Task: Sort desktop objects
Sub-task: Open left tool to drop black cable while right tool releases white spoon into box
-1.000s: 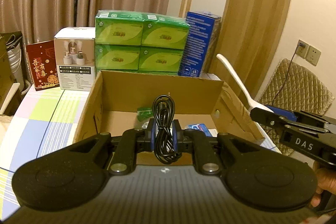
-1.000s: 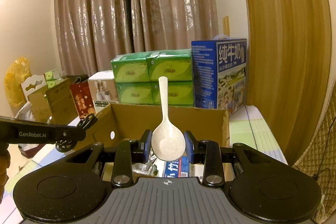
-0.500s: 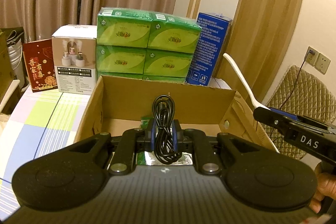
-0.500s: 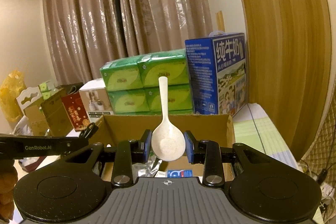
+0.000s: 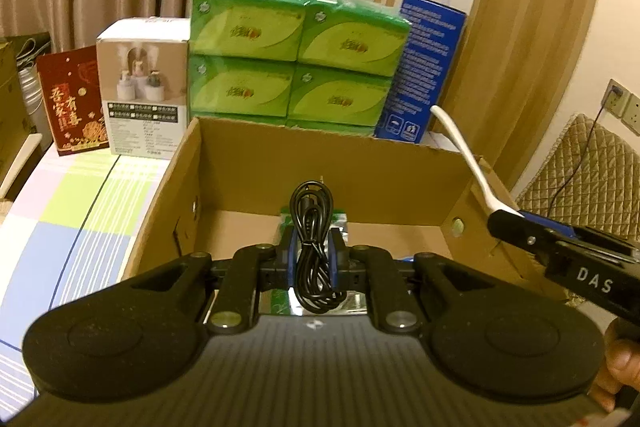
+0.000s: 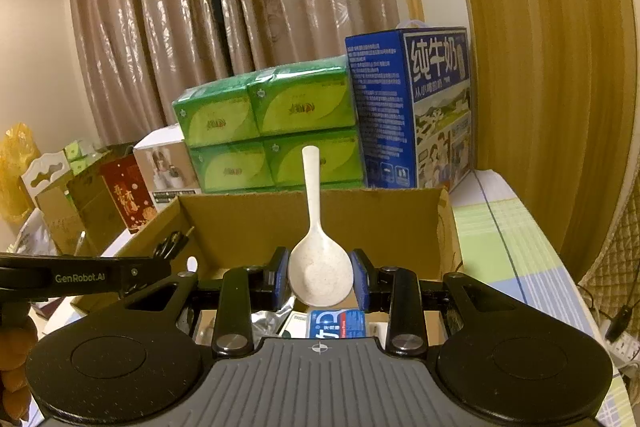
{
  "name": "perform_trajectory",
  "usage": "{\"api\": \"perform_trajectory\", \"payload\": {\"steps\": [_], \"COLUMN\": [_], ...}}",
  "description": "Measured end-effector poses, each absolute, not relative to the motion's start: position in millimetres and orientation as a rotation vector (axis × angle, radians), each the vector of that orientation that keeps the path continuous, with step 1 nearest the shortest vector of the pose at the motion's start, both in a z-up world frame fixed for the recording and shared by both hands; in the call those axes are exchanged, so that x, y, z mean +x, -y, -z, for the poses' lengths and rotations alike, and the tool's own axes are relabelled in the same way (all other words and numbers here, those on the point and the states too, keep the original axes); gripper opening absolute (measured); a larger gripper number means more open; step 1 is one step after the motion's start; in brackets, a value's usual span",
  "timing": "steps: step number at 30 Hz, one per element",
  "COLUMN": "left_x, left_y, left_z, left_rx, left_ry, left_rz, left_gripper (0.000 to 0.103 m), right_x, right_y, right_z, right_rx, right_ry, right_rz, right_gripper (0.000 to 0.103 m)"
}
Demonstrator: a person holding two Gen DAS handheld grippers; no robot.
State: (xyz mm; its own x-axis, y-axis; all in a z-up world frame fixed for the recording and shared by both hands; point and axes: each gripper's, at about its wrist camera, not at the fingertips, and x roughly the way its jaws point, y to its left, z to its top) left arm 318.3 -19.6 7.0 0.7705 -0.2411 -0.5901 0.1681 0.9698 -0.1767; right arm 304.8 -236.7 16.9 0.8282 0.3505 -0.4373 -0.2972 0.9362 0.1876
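From my left wrist camera, my left gripper point(image 5: 313, 261) is clamped on a coiled black cable point(image 5: 313, 245), the bundle standing upright between the blue pads with its loop rising above them. Directly ahead and below lies the open cardboard box point(image 5: 320, 163), its near edge hidden under my gripper body, so the cable hangs above the box's front part. A silvery green packet point(image 5: 340, 221) lies inside, just behind the cable. At the right edge my right gripper point(image 5: 508, 223) enters, holding a white spoon point(image 5: 468, 155) whose handle slants up over the box's right wall. From my right wrist camera, the right gripper point(image 6: 320, 281) is closed on the spoon point(image 6: 318, 259) at its bowl, handle pointing straight up and away from me. The box point(image 6: 312, 215) sits ahead and beneath, with a blue packet point(image 6: 340, 323) visible under the bowl. My left gripper point(image 6: 160, 269) reaches in from the left, over the box's left wall. Both held things seem poised above the box; I judge a downward release is what remains, and neither hand looks clearly closer.
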Motion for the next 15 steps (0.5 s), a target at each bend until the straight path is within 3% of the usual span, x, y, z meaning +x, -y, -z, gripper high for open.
{"api": "perform_trajectory", "payload": {"steps": [12,15], "left_x": [319.9,322.7], "left_y": [11.8,7.2], "left_z": [-1.5,0.1], "left_rx": [-0.129,-0.138], "left_ry": [-0.656,-0.650], "left_rz": [0.201,0.186], "left_gripper": [0.012,0.025], "right_x": [303.8,304.3], "right_y": [228.8,226.8], "right_z": [-16.5,-15.4], "right_rx": [0.114,0.113], "right_ry": [-0.488,-0.492], "right_rz": [-0.356,-0.361], "right_gripper": [0.030,0.030]}}
